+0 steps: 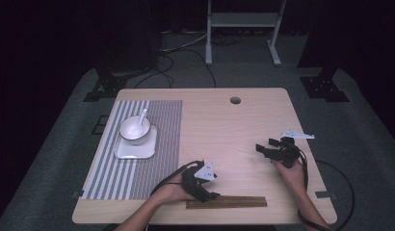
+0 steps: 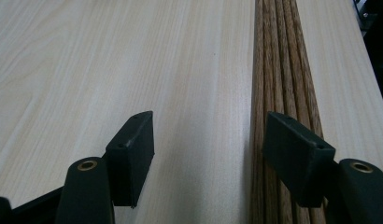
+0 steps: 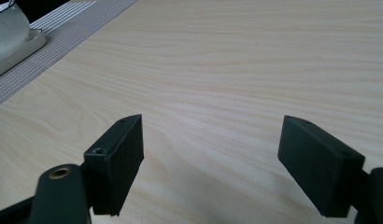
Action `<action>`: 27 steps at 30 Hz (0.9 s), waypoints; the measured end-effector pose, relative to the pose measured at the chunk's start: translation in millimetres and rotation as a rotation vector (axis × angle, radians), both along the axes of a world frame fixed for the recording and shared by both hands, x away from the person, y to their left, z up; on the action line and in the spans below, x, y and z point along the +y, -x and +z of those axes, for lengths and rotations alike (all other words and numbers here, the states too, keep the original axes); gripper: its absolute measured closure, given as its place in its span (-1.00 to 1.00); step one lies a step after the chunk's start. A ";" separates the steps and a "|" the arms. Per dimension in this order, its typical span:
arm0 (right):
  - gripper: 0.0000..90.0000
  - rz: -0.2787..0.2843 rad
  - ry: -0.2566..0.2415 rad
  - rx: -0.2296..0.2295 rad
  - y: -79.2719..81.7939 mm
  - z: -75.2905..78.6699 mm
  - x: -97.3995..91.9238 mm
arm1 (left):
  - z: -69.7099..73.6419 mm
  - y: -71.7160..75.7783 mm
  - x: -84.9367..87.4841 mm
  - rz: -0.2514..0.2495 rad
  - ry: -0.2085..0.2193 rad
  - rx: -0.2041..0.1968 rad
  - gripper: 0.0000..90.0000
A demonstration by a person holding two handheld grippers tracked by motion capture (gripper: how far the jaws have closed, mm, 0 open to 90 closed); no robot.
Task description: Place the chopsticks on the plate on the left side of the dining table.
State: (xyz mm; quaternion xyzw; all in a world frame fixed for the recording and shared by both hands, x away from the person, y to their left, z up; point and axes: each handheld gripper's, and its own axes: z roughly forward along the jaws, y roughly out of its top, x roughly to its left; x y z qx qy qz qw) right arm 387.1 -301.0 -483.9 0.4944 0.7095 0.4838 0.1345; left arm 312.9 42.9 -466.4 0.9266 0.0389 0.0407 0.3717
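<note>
Near table edge, high view: left gripper [image 1: 211, 192] sits at the left end of the dark brown wooden chopsticks bundle [image 1: 227, 202]; right gripper [image 1: 264, 150] well apart, jaws spread over bare light wood table [image 1: 224, 130]. Left gripper view: jaws apart, one over the chopsticks [image 2: 280, 93], no pinch. Right gripper view: jaws wide, nothing between.

The high view is dim: the bench [image 1: 234, 125] is evenly lit from above, while the surrounding floor falls off into near-black corners. Shadows are soft and short. Both gripper views are brighter, with a pale sheen on the wood grain. The near jaws appear slightly soft; the far grain blurs mildly.
</note>
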 end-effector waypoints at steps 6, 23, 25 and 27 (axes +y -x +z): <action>-0.53 0.000 -0.001 -0.002 0.1 0.0 -0.1 | -1.2 -0.6 0.3 0.008 0.002 0.006 -0.26; -0.53 0.000 -0.002 -0.003 0.4 0.1 -0.1 | -1.9 1.0 -1.6 -0.007 -0.006 -0.009 -0.26; -0.53 0.000 -0.002 -0.002 0.4 0.1 -0.2 | -1.9 0.5 -1.3 -0.006 -0.007 -0.010 -0.26; -0.53 0.001 -0.002 -0.001 0.4 0.1 -0.1 | -2.4 -0.4 -0.6 -0.004 0.001 0.007 -0.25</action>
